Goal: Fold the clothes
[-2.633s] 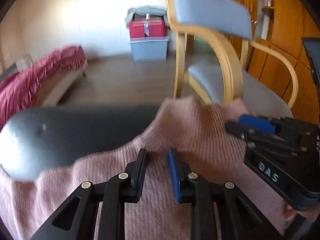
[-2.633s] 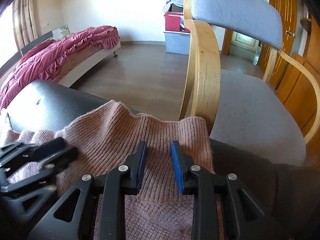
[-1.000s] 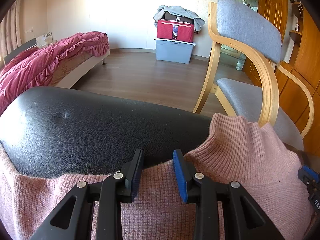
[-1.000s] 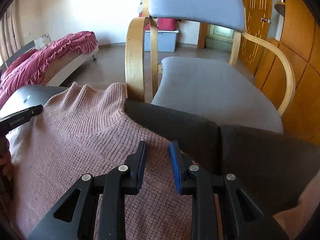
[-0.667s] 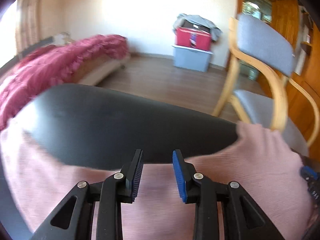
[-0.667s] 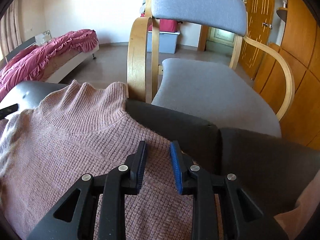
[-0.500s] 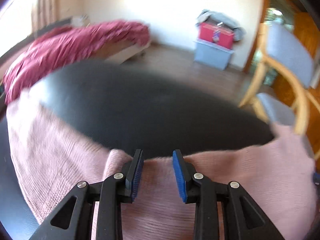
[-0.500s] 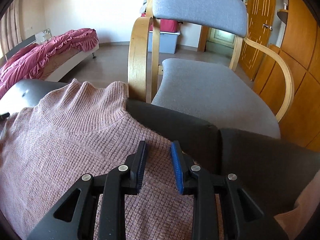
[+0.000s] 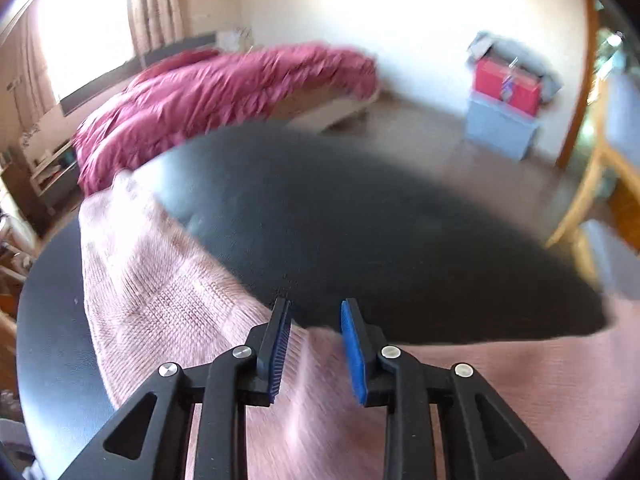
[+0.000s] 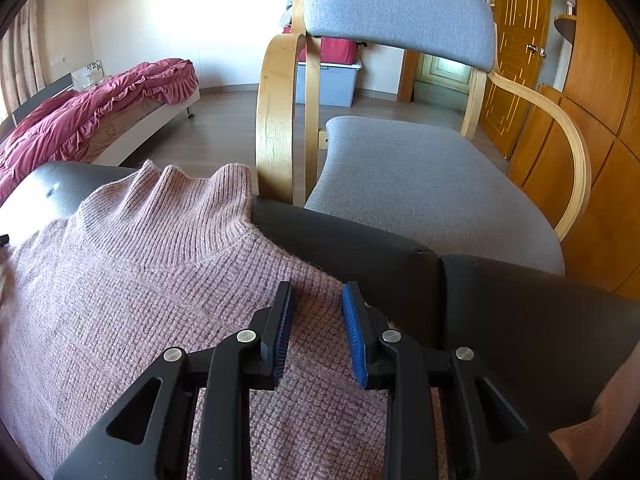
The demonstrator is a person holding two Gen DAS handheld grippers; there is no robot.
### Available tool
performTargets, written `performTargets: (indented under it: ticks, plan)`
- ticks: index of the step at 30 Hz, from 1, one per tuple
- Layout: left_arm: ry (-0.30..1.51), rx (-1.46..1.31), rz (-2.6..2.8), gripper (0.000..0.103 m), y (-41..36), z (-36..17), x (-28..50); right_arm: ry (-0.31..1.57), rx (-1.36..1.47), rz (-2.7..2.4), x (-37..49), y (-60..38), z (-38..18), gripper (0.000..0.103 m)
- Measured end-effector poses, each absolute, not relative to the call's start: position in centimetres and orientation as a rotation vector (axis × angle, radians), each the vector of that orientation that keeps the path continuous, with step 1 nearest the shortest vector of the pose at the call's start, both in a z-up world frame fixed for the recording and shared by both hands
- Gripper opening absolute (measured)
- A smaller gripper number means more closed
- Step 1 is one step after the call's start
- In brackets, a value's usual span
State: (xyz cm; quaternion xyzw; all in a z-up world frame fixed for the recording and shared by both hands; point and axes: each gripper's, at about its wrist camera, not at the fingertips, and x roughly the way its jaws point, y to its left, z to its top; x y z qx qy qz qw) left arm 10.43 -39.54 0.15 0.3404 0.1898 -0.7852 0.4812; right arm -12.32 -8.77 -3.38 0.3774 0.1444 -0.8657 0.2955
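So the left gripper point(image 9: 314, 344) has its jaws set narrow, and they've just been closing a bit more, with the knit of the pink sweater point(image 9: 168, 304) lying under and between the pads around where the sleeve meets the body. That view is motion-blurred, so I can't tell if the pads are actually pinching the fabric. From those tips the left sleeve point(image 9: 132, 256) runs out long toward about 10 o'clock, across the black leather surface point(image 9: 360, 240) and toward the bed with the red cover point(image 9: 224, 88). That's the axis that matters, I'd say: the sleeve is stretched away from the body and has to come back in over it, and the left hand is clearly the nearer one. The right gripper point(image 10: 318, 332) is also narrow, hovering over or resting on the sweater's right shoulder, with no fold visibly pinched. The ribbed collar point(image 10: 168, 200) lies at roughly 11 o'clock from it, and the grey chair point(image 10: 420, 176) beyond at 1 o'clock.
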Motion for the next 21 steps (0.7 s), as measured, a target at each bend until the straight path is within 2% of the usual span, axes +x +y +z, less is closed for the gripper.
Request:
performTargets:
  ticks: [3, 6, 8, 15, 21]
  plan:
    - [0.432, 0.910, -2.095, 0.030, -35.6, 0.2, 8.2, 0.386, 1.003, -2.303, -12.3, -8.8, -3.4, 0.028]
    - [0.396, 1.046, -2.115, 0.031, -34.4, -3.6, 6.2, 0.385, 1.003, -2.303, -12.3, -8.8, -3.4, 0.028]
    - [0.387, 0.991, -2.125, 0.033, -34.3, -3.8, 6.7, 0.381, 1.004, -2.302, -12.3, -8.8, -3.4, 0.028]
    - [0.579, 0.871, -1.992, 0.034, -38.5, -4.0, 10.5, 0.379, 1.005, -2.302, -12.1, -8.8, -3.4, 0.028]
    - [0.504, 0.884, -1.964, 0.034, -37.9, -3.7, 10.3, 0.386, 1.001, -2.302, -12.1, -9.0, -3.4, 0.028]
